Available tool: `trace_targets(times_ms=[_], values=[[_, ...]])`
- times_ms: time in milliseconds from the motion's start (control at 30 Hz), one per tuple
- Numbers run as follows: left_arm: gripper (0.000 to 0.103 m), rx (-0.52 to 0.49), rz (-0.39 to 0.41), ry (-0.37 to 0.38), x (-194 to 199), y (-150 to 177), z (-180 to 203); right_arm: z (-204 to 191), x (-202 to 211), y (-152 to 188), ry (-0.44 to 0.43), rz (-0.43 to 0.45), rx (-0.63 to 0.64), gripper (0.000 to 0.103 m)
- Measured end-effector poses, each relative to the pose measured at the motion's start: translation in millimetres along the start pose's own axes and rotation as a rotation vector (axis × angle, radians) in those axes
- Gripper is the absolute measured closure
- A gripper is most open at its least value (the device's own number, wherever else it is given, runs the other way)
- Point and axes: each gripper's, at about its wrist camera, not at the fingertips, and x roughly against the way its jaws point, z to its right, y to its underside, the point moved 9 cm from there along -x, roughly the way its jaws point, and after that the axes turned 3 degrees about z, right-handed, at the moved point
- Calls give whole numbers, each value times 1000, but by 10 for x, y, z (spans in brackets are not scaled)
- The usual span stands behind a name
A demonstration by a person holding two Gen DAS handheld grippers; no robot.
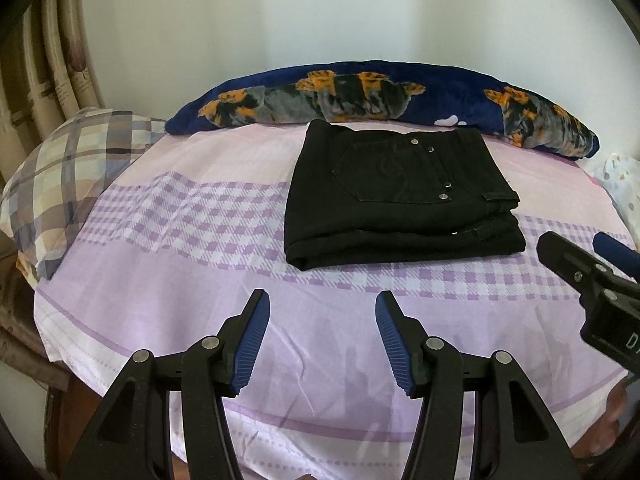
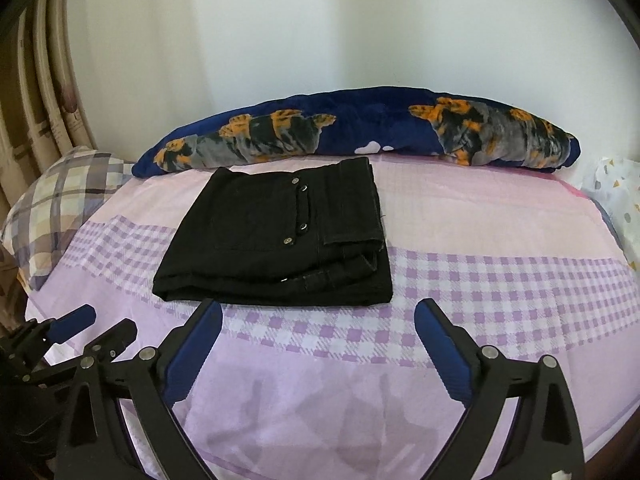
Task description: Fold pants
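Both claws hang clear of the work: the left claw [image 1: 322,300] stands parted over bare sheet, and the right claw [image 2: 318,308] gapes wide, nothing between its pads. The black denim pants [image 1: 400,200] lie folded into a compact rectangle on the lilac checked bed sheet [image 1: 180,216], just before the rolled navy fleece blanket with orange-and-grey print [image 1: 380,92]. Folding looks finished. Judging by the slightly uneven near right corner, any next move would be a light tidying press.

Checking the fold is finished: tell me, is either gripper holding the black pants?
No: the black pants lie folded on the bedsheet, both grippers open and clear of them.
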Motion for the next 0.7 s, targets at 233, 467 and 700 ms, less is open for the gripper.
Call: trace_targets(times_ms=[233, 467, 700], values=[[46, 3, -6, -5, -23, 0, -20, -42, -19, 27, 2, -8, 20, 6], [46, 0, -7, -7, -50, -10, -23, -44, -34, 52, 5, -16, 10, 4], [46, 4, -13, -4, -53, 18, -9, -27, -47, 53, 1, -19, 5, 4]])
